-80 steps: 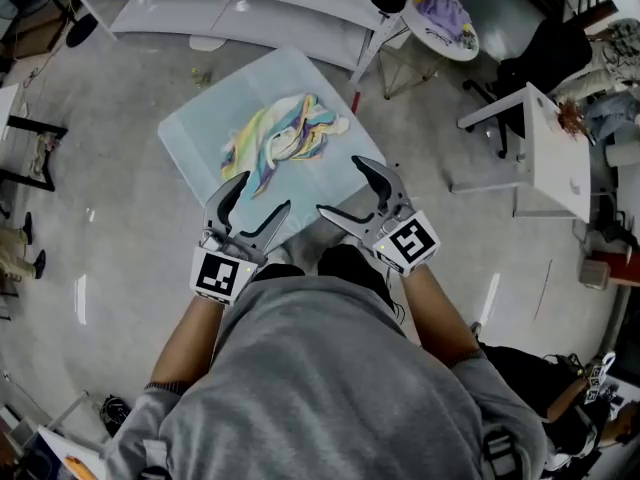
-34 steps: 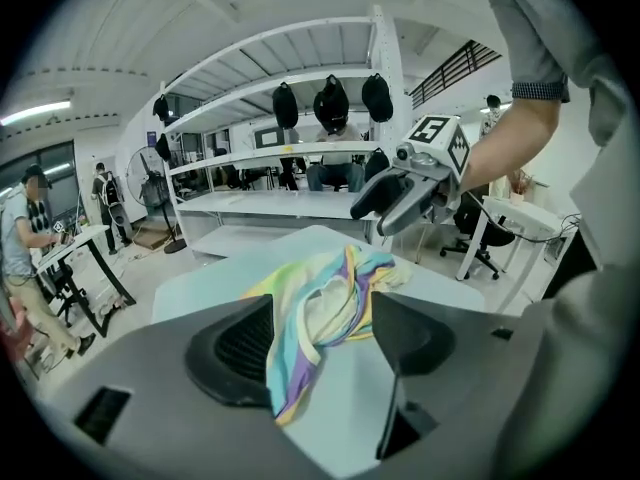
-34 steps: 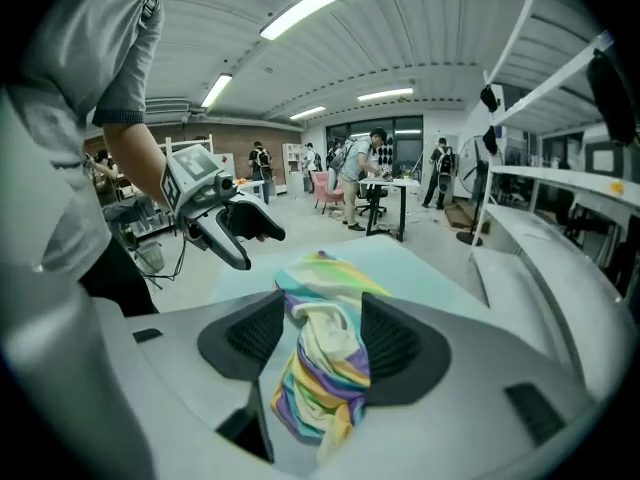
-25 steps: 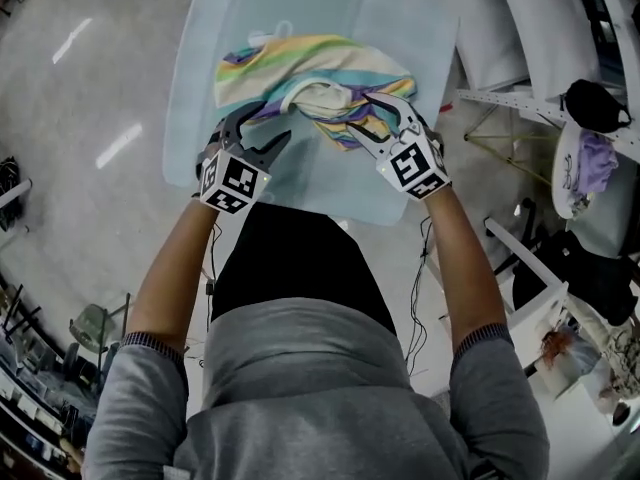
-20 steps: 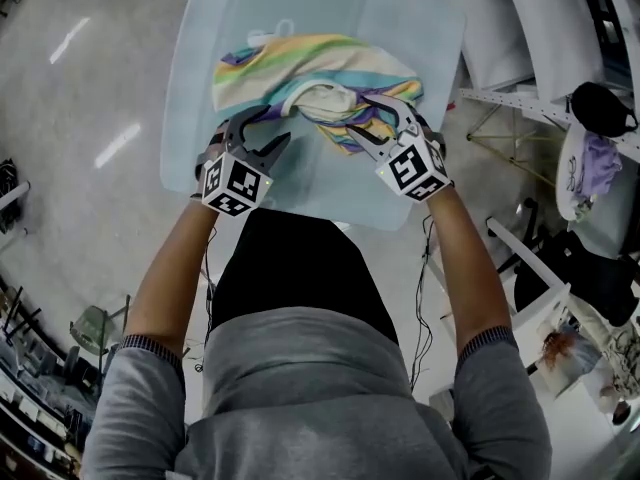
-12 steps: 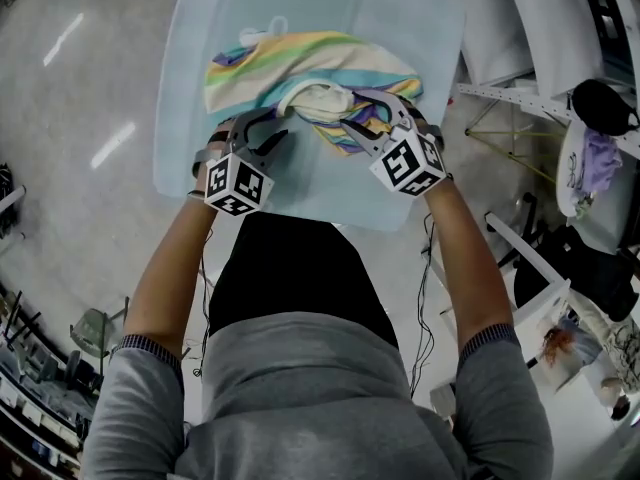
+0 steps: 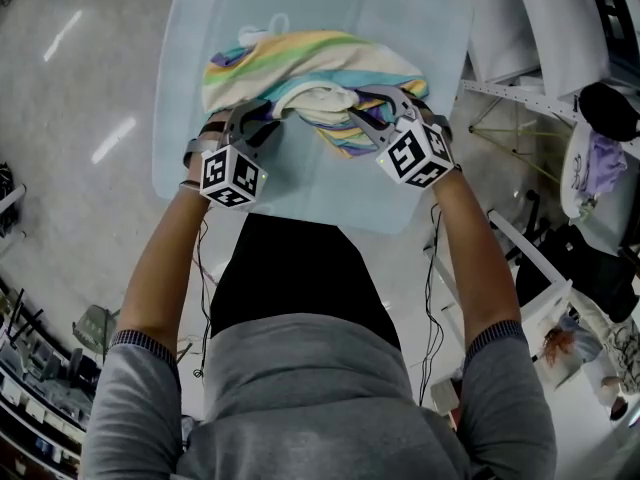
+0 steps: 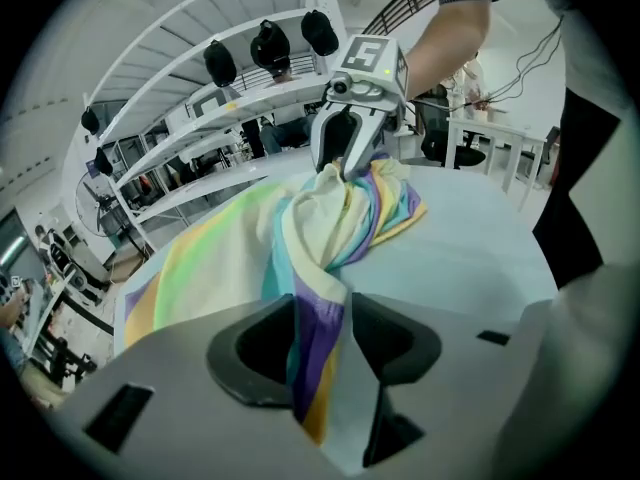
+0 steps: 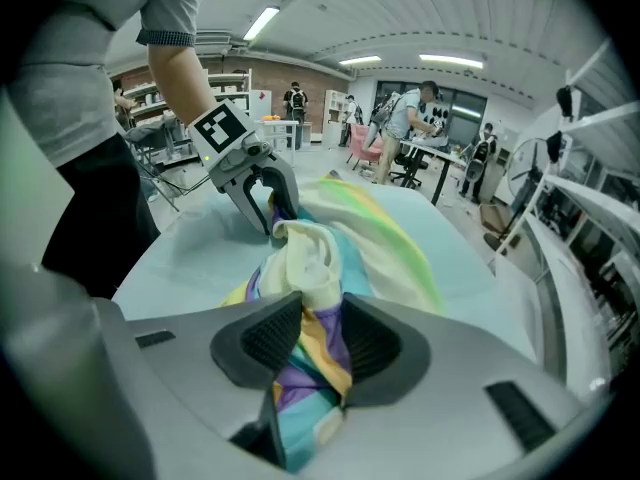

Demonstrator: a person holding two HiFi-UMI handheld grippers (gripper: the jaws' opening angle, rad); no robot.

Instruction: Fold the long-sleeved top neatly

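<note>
Barely begun; the striped long-sleeved top (image 7: 310, 58) lies bunched on the tabletop (image 7: 320, 190); the left hand-held gripper (image 7: 262, 117) and right hand-held gripper (image 7: 357, 109), jaws just closing, pinch its fabric.

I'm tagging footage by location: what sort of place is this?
Probably an open-plan lab or workshop: long white tables, office chairs, and several people at workstations under ceiling strip lights.

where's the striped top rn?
Head view, upper middle: striped top bunched on the light blue table, its near edge pinched in the left gripper and right gripper, whose jaws have just been closing.
</note>
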